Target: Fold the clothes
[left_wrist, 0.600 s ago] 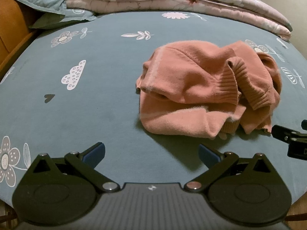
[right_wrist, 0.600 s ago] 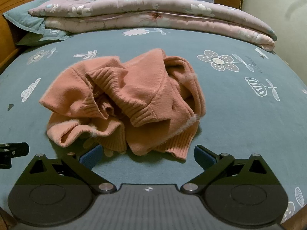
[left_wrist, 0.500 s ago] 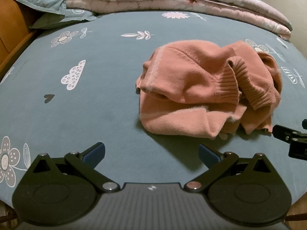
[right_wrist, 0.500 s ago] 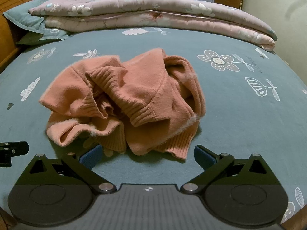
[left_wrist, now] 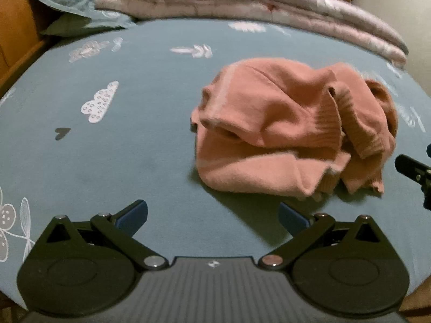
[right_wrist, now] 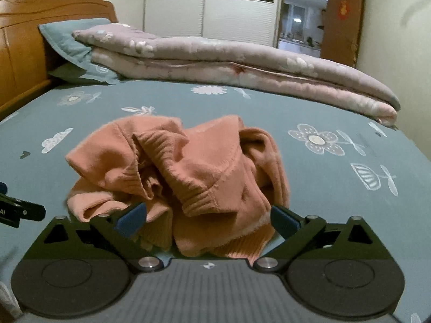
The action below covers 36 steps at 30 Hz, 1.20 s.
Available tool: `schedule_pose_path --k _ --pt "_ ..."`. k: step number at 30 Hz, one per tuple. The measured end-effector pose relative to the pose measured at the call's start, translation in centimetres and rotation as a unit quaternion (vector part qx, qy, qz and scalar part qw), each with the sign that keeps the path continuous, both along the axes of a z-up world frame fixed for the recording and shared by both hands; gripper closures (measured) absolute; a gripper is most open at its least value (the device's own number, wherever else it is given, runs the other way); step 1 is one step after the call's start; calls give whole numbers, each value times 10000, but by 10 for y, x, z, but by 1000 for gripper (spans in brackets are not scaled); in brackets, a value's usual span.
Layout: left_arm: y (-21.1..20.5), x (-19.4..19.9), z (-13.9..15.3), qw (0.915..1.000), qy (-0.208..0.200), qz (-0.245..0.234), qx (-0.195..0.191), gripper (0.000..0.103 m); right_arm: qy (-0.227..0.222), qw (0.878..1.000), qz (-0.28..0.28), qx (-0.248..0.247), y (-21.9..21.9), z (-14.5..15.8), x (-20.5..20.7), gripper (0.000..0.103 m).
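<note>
Right wrist view: right gripper [right_wrist: 208, 219] at near edge of sweater [right_wrist: 177, 177], fingers wide apart, ribbed hem between them, not pinched. Left gripper [left_wrist: 212, 215] short of sweater [left_wrist: 291, 129], fingers apart, nothing between. Step: approach for first grasp. Next: pick hem or shoulder, spread flat. Sweater: salmon knit, crumpled heap, mid bed sheet [right_wrist: 323, 193], quilt [right_wrist: 242, 62] behind.

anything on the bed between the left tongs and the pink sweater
Nothing visible. Only bare blue sheet lies between the open left tongs and the crumpled pink sweater. The right tongs are open too, with the sweater's near edge already between their fingers.
</note>
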<state>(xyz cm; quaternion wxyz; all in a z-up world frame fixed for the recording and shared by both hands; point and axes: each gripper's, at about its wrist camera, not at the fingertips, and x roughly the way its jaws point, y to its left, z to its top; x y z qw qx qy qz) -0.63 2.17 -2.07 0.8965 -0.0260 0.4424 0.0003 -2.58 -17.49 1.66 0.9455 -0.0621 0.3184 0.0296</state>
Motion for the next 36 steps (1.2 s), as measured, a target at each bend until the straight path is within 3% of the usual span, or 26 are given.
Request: schedule_pose_path --k 2,4,9,14,19,23,26,31,33,36 --pt "7 -4 -4 9998 -147 82 122 1 47 9999 154 -47 3 1 6 9" --pt "13 -3 -9 9997 7 164 188 1 52 9995 311 -91 7 2 10 11" --pt "33 -9 -17 9993 245 274 -70 1 -18 9965 828 -63 24 3 23 13" --pt "49 -24 -22 9989 182 376 229 1 -328 9850 1600 -559 60 6 35 17" --pt "60 -31 -31 9973 222 499 489 1 -297 9471 2780 -1577 101 -9 43 54" --pt "68 -36 -35 9974 239 583 353 1 -118 9066 3381 -2523 121 -35 51 56" --pt "69 -38 -36 9978 178 553 320 1 -1 8857 3556 -2985 125 -46 56 56" --pt "66 -38 -39 9991 -61 268 319 1 93 8592 3687 -3546 129 -58 62 56" --pt "63 -37 -41 9994 -115 109 298 1 63 8565 3586 -3712 134 -63 64 57" --pt "63 -30 -45 9997 81 46 219 1 7 8548 3352 -3962 142 -71 66 73"
